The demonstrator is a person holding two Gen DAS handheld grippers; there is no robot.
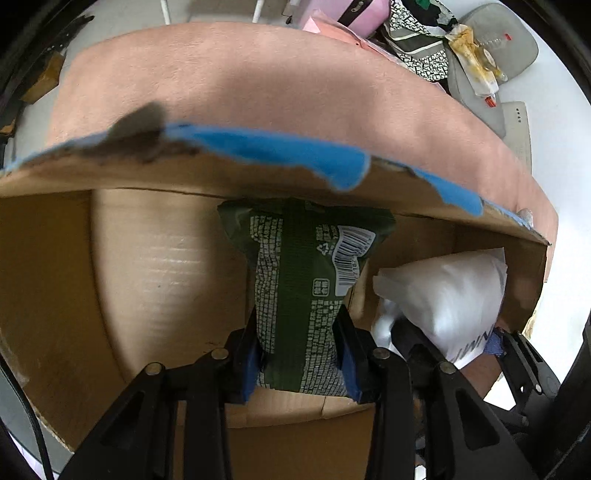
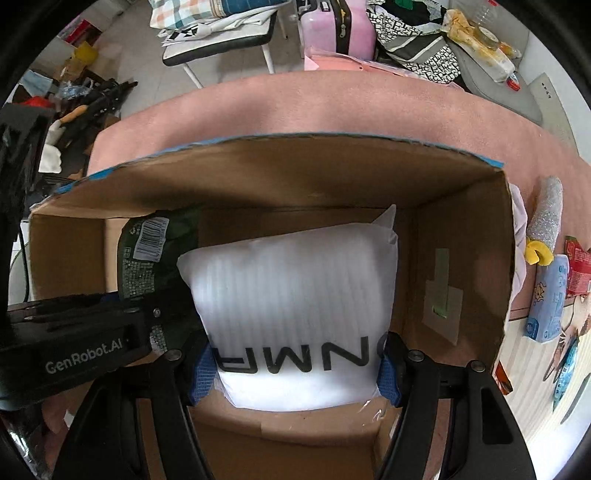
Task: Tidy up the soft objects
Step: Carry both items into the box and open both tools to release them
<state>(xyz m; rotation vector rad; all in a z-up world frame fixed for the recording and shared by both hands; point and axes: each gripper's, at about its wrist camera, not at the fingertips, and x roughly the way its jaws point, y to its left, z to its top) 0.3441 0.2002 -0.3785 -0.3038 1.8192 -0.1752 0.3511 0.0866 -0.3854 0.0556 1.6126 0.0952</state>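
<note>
An open cardboard box [image 1: 55, 295] with blue tape on its rim sits on a pink cloth; it also shows in the right wrist view [image 2: 461, 240]. My left gripper [image 1: 301, 362] is shut on a dark green soft packet [image 1: 306, 273] and holds it inside the box. My right gripper [image 2: 297, 369] is shut on a white plastic-wrapped soft pack [image 2: 295, 295] with black letters, inside the box to the right of the green packet [image 2: 147, 258]. The white pack [image 1: 450, 295] and the right gripper also show in the left wrist view.
Outside the box on the right lie a light blue tissue pack [image 2: 548, 299], a red packet [image 2: 578, 269] and a silver glitter toy [image 2: 546, 218]. Behind the pink cloth [image 2: 332, 107] stand a pink suitcase [image 2: 332, 29], a chair and patterned bags.
</note>
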